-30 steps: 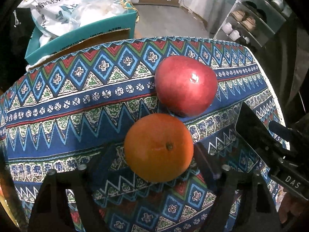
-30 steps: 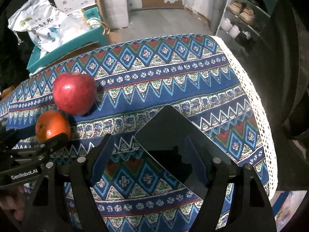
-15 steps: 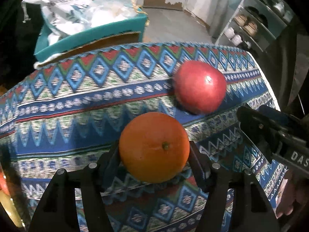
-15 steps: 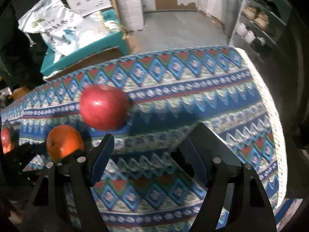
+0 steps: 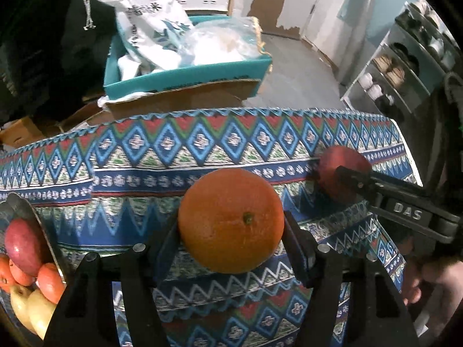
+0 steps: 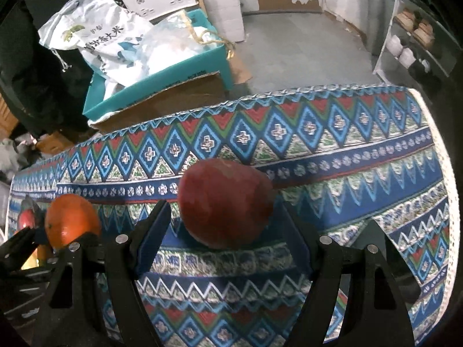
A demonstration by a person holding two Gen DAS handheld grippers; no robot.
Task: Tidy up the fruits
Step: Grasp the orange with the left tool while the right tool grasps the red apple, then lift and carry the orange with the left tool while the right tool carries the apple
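An orange (image 5: 231, 219) sits between the fingers of my left gripper (image 5: 231, 240), which is shut on it just above the patterned tablecloth (image 5: 173, 150). The orange also shows in the right wrist view (image 6: 72, 219). A red apple (image 6: 225, 202) lies on the cloth between the open fingers of my right gripper (image 6: 222, 231); the left finger stands apart from it, and the right finger is close to its side. The apple also shows in the left wrist view (image 5: 338, 170), partly hidden by the right gripper's finger.
A bowl (image 5: 20, 202) at the left edge holds a red apple (image 5: 23, 245), small oranges and yellow fruit. Beyond the table's far edge stands a teal box (image 5: 188, 75) with white bags. A shelf rack (image 5: 405, 66) stands at the right. The cloth's lace edge (image 6: 445, 173) marks the table's right side.
My left gripper has closed on the orange and raised it, swinging left so the fruit bowl comes into view. My right gripper has moved left, from over a dark tablet to around the red apple.
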